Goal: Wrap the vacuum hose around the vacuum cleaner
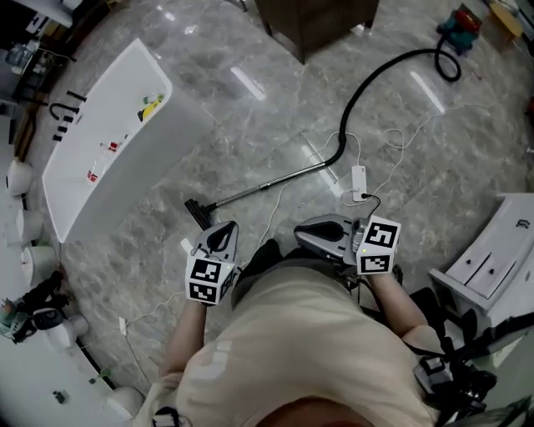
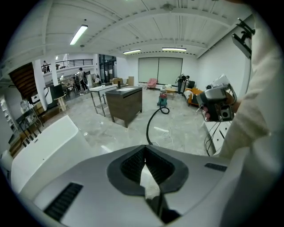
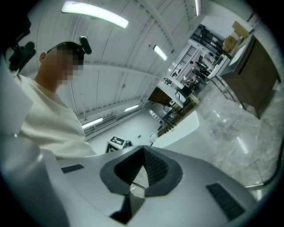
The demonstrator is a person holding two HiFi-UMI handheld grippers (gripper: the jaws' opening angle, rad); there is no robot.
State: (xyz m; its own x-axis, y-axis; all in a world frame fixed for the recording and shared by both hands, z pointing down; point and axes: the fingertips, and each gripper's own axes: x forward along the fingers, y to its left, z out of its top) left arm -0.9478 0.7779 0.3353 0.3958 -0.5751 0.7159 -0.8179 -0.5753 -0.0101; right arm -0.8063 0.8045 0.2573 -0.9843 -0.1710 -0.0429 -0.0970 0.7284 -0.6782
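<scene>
1. Left gripper view: the left gripper (image 2: pixel 145 153) is clenched tight, with nothing between its jaws.
2. Right gripper view: the right gripper (image 3: pixel 143 153) is clamped shut too, and empty.
3. Head view: both are held close to the person's chest, above the floor (image 1: pixel 250 125).
4. The hose (image 1: pixel 367 83) lies on the floor ahead, clear of both. Its wand (image 1: pixel 267 188) ends just beyond the left gripper.
5. The hose curves off to the vacuum (image 1: pixel 459 23), far top right.

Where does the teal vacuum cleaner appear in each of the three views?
Head view: vacuum cleaner in the top right corner.
Left gripper view: near the centre, just right of the dark cabinet.
Right gripper view: not in it.
Shared landmark: the dark cabinet, seen in all three.
</scene>
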